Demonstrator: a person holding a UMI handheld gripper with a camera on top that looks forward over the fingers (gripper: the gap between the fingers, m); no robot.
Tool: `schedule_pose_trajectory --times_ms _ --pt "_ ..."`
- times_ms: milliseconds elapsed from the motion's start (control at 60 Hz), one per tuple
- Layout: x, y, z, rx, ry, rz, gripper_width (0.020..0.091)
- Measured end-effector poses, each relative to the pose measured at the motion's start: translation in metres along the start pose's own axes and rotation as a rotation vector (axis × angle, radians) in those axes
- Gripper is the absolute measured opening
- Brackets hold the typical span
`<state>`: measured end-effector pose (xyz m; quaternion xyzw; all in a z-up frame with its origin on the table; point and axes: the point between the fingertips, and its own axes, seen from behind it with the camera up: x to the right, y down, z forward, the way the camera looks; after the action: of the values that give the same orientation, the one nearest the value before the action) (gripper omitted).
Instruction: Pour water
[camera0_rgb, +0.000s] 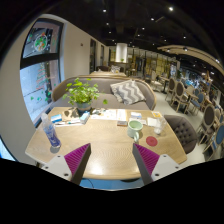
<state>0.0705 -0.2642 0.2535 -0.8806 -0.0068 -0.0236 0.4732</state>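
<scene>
A clear water bottle (51, 133) with a blue label stands near the left end of a light wooden table (105, 150). A green cup (135, 127) stands right of the table's middle, well beyond the fingers. My gripper (112, 158) hovers above the table's near edge. It is open, with only bare tabletop between its magenta pads (76, 156). The bottle lies ahead and to the left of the left finger.
A potted green plant (80, 95), a book and small items (125, 115) sit at the table's far side. A white cup (157, 125) and a red coaster (152, 141) lie at the right end. A grey sofa (120, 92) and chairs (185, 130) stand beyond.
</scene>
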Motion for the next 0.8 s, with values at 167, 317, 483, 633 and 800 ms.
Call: schedule_pose_trajectory --times_ms 167,317,483,633,800 --pt "-0.015 0.028 0.000 -0.033 0.024 -0.011 0.0853" --pt "-0.051 0.068 -0.002 -0.074 0.029 0.005 0.0851" --pt "-0.120 0.110 -0.008 -0.119 -0.016 0.033 0.0852" --pt "-0.201 0.118 0.001 -0.102 -0.086 0.029 0.0854" --pt "-0.281 0.095 0.037 -0.031 -0.148 0.011 0.0859"
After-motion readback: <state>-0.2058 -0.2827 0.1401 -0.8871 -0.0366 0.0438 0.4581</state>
